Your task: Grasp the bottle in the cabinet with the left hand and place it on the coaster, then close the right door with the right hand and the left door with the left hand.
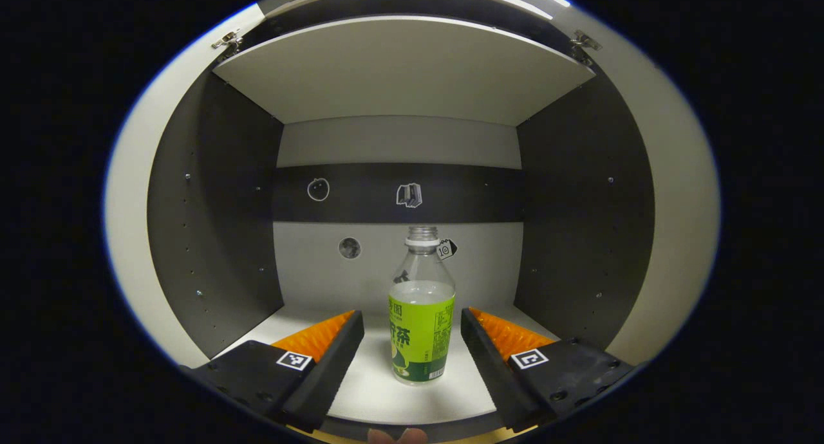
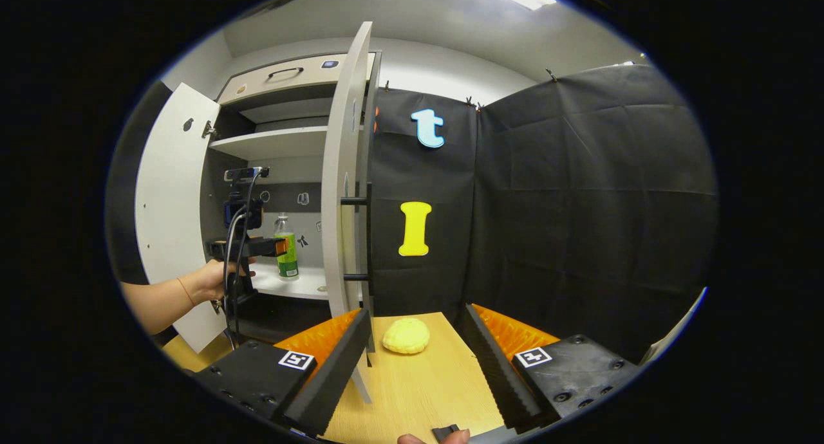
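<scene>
The clear plastic bottle with a green label [image 1: 421,309] stands upright on the white bottom shelf of the cabinet [image 1: 386,392], its long axis vertical and its open neck pointing straight up. It holds liquid up to about the top edge of the label. In the left gripper view it sits near the middle of the compartment, a little forward of the pale back panel, with a dark horizontal band [image 1: 360,193] carrying small stickers running behind and above it. A white upper shelf [image 1: 399,71] roofs the compartment, and dark side walls close it in on either side.

In the right gripper view the bottle [image 2: 286,251] appears between the two open white doors: the left door [image 2: 170,219] is swung wide, and the right door [image 2: 344,193] stands edge-on, its black bar handle [image 2: 368,238] facing the booth's cloth wall. A rounded yellow coaster [image 2: 405,336] lies on the light wooden tabletop [image 2: 418,392], beside the foot of the right door.

The left gripper [image 1: 412,331] is spread wide, its fingers flanking the bottle on both sides with clear gaps, touching nothing. A hand [image 2: 215,280] holds it at the cabinet opening. The right gripper [image 2: 417,341] is likewise wide open and holds nothing, hovering over the tabletop with the coaster lying between its fingers farther ahead.
</scene>
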Motion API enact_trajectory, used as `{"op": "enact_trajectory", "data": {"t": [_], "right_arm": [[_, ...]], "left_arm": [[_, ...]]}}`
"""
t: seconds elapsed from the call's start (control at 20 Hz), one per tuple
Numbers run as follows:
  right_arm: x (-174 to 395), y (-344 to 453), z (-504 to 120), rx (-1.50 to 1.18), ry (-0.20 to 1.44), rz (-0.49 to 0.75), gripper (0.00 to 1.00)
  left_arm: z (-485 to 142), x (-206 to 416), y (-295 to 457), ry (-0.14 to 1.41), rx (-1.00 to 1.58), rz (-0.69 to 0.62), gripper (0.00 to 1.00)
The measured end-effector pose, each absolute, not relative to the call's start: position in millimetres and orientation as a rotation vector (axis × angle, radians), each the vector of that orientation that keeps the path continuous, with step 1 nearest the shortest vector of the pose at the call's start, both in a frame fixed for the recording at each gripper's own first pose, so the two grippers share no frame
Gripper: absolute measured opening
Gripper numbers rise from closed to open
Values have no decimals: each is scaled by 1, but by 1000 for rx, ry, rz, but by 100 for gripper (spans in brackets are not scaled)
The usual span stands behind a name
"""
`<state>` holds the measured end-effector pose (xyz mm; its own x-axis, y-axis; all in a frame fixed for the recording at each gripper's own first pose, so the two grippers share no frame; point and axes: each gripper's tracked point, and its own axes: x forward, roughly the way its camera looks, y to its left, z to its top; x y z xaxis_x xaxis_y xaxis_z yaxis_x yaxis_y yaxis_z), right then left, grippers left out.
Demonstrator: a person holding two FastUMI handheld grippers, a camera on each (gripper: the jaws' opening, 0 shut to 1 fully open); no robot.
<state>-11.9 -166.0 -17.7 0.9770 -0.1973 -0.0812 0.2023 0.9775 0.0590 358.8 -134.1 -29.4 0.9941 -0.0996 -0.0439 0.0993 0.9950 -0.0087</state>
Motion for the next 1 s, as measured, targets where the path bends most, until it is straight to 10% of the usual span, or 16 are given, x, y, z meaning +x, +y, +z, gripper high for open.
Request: {"op": "enact_trajectory", "data": {"t": [1.0], "right_arm": [[-4,-166,-23,76,81,-209,97]], "left_arm": [[-1,344,-127,-30,23,-142,77]]}}
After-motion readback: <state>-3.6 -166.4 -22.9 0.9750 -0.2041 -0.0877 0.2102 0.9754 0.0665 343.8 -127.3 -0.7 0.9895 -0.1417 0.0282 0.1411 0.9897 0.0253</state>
